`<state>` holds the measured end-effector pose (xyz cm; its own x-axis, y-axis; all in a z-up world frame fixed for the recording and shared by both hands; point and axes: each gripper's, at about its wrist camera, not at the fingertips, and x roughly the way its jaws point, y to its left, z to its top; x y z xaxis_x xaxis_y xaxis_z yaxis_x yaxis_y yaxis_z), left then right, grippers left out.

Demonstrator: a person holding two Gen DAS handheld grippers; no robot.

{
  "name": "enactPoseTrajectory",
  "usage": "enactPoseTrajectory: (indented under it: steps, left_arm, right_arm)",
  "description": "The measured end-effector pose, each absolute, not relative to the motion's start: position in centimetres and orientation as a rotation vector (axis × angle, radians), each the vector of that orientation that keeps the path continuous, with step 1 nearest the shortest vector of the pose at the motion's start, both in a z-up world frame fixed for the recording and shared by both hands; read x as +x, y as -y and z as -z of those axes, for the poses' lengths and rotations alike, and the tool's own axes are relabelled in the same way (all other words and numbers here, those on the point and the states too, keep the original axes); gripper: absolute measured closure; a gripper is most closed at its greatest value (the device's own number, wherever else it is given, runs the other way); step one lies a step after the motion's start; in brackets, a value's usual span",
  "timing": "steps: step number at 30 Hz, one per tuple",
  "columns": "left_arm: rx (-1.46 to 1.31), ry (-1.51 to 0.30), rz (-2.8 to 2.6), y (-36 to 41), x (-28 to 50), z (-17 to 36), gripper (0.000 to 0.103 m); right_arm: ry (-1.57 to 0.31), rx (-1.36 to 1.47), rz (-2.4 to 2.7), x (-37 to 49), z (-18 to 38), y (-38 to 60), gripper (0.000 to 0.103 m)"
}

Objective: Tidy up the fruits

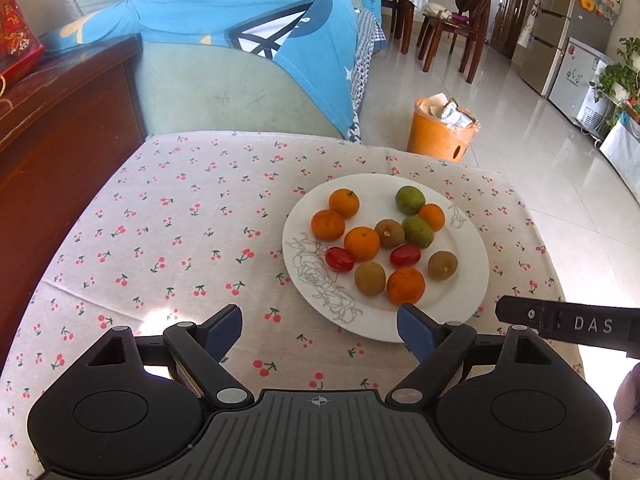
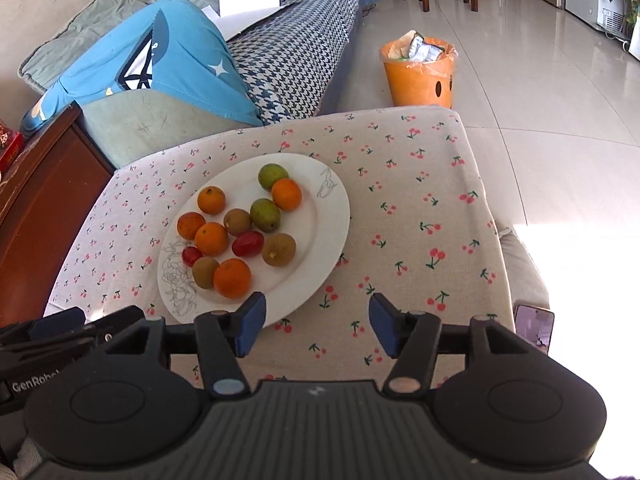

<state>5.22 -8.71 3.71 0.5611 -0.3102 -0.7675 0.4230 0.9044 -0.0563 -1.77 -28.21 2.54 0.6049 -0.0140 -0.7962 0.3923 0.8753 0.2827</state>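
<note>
A white plate [image 1: 464, 280] [image 2: 320, 224] with a drawn flower rests on the cherry-print tablecloth [image 1: 180, 240] [image 2: 420, 220]. On it lie several oranges [image 1: 362, 243] [image 2: 232, 278], several brown kiwis [image 1: 442, 265] [image 2: 279, 249], two green fruits [image 1: 417, 231] [image 2: 265, 214] and two red tomatoes [image 1: 339, 258] [image 2: 247, 243]. My left gripper [image 1: 320, 330] hangs open over the cloth at the plate's near-left rim, nothing between its blue pads. My right gripper [image 2: 316, 326] is open just right of the plate's near edge, also empty. Its black body [image 1: 568, 324] shows at the right of the left wrist view.
Behind the table stands a green sofa [image 1: 224, 92] with a blue cloth [image 1: 248, 28] over it. A dark wooden cabinet [image 1: 60, 120] flanks the table's left. An orange waste bin [image 1: 442, 128] [image 2: 420, 70] stands on the tiled floor. A phone [image 2: 534, 330] lies off the table's right edge.
</note>
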Motion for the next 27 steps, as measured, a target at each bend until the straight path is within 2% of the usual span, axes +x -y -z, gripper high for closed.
enactPoseTrajectory:
  steps: [7,9,10,27]
  left_arm:
    - [0.175,-0.905,0.391,9.0,5.6,-3.1,0.012]
    - [0.175,-0.915,0.381,9.0,5.8,-3.0,0.012]
    - [0.176,-0.92,0.375,9.1,5.9,-2.9,0.011]
    - [0.234,-0.948,0.293,9.5,6.8,-1.7,0.01]
  right_arm:
    - [-0.939,0.449,0.252,-1.3,-1.6,27.4,0.034]
    - [-0.948,0.43,0.262,-1.1,-1.4,27.1,0.023]
    - [-0.95,0.418,0.272,-1.0,-1.2,27.0,0.022]
    - [-0.973,0.312,0.303,-0.1,-0.4,25.3,0.017]
